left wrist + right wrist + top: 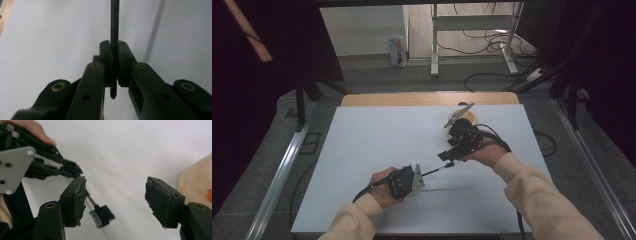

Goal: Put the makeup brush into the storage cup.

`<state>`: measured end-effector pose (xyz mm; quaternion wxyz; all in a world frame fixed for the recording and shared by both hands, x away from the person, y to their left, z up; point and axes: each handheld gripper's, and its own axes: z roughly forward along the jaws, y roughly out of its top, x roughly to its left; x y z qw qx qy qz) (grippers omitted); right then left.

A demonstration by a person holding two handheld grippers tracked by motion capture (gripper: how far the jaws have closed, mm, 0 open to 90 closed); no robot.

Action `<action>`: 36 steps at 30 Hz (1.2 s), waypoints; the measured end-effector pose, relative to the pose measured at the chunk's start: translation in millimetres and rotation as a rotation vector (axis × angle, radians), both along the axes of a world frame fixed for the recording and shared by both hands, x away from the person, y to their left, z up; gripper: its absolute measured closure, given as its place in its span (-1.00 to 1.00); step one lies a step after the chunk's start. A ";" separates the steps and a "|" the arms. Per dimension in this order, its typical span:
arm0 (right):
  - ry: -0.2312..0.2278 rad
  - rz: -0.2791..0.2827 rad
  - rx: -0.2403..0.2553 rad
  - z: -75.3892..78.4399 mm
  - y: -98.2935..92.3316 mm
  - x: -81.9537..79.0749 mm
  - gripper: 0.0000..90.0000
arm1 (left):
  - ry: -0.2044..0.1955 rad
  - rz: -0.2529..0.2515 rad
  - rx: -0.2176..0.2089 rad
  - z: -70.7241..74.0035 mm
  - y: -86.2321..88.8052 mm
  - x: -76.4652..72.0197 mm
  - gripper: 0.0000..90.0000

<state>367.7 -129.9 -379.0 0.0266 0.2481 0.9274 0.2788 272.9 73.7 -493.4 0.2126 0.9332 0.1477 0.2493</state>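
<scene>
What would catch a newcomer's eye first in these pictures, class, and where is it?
First, the thin black rod clamped between the left gripper's closed jaws, near the middle of the white table. Next, the right gripper, its jaws wide apart around the rod's small black head. Last, a pale round dish sits beside the right gripper toward the table's far side.

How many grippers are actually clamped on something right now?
1. The left gripper is shut on the thin black rod, near the table's front. The right gripper stands open by the tan round object.
</scene>
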 end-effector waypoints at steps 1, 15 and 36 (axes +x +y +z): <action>-0.007 -0.012 0.022 2.9 -4.3 -0.8 -0.29 | 0.001 0.005 -0.002 0.5 0.9 0.3 0.89; -0.081 -0.110 0.182 -6.8 -62.7 -25.5 -0.36 | 0.016 0.064 -0.049 4.8 13.1 4.3 0.89; -0.189 -0.239 0.375 -50.3 -110.1 -63.6 -0.40 | 0.041 0.126 -0.129 8.5 27.0 3.2 0.89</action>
